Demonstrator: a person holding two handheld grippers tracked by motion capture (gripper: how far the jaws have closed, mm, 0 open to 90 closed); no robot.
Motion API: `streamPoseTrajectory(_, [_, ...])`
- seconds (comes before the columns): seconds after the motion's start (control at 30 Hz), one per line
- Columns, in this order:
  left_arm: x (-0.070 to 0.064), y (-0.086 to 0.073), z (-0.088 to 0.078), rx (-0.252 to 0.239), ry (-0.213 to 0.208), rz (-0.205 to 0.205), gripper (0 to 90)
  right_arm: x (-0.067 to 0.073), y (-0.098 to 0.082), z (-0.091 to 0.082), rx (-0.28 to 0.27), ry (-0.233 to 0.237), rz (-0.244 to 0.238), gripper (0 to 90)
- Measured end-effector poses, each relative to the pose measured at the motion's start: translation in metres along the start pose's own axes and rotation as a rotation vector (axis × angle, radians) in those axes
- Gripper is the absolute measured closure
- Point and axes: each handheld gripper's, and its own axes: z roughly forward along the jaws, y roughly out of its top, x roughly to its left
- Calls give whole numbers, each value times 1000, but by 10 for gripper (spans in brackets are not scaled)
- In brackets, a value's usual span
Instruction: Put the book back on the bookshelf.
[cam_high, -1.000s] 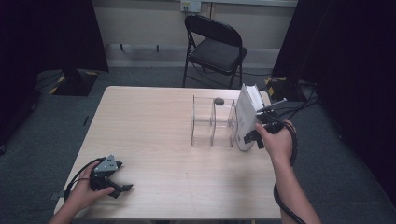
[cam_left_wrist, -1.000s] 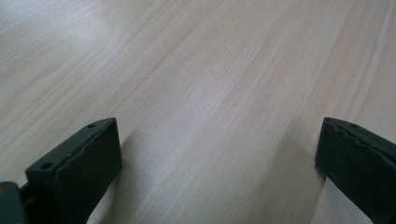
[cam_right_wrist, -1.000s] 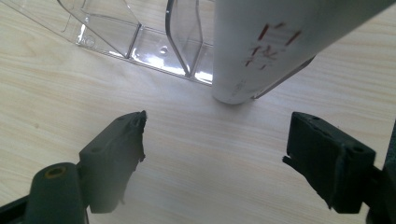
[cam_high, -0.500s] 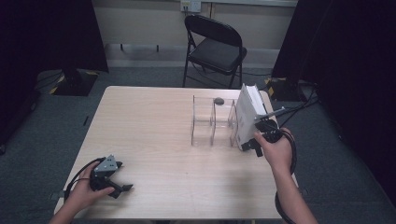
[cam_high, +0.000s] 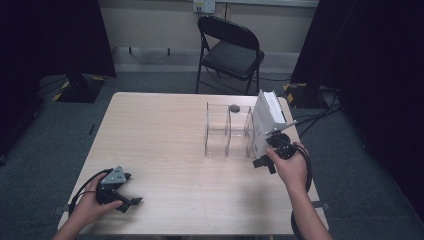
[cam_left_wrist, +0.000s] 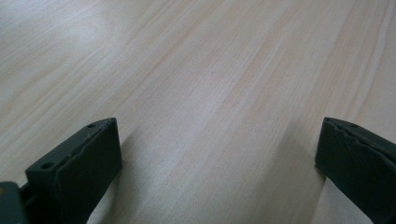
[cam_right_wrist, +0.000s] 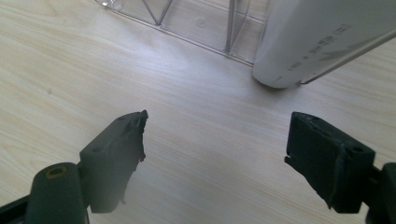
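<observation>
**Open Jaws Beside the White Booklet at the Clear Rack**

My right gripper (cam_high: 263, 161) hangs just above the wooden table (cam_high: 165, 135) at the near right corner of the clear divided rack (cam_high: 227, 131), its jaws spread wide and holding nothing. In the right gripper view the bare tabletop lies between my two black pads (cam_right_wrist: 116, 154), and the rounded lower edge of the white booklet (cam_right_wrist: 317, 37) sits just ahead of them and off to one side, touching the table at the rack's end. From the high view that white booklet leans tilted against the rack's right end, not upright in a slot; I judge it is propped there because it has not been seated between the dividers. A small dark object (cam_high: 234, 107) rests at the rack's far side; I cannot tell what it is.

My left gripper (cam_high: 122, 197) rests low at the near left corner, well apart from the work, jaws likewise released over bare wood. I keep it parked there, I would say, so the right hand has the rack to itself.
</observation>
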Motion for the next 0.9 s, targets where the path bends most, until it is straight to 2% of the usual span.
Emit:
streamPoseTrajectory(0.13, [0,0,0,-1,-2,-6,0,3,-2,5,-9,11,-16,181])
streamPoseTrajectory(0.17, [0,0,0,0,-1,-2,0,4,-2,6,2,11,-6,181])
streamPoseTrajectory(0.43, [0,0,0,-1,-2,-6,0,12,-5,18,-4,34,-64,180])
streamPoseTrajectory(0.63, [0,0,0,-1,-2,-6,0,20,-5,24,5,36,-62,179])
streamPoseTrajectory(0.7, [0,0,0,-1,-2,-6,0,21,-6,27,3,44,-80,178])
streamPoseTrajectory(0.9, [0,0,0,-1,-2,-6,0,28,-7,35,5,64,-87,177])
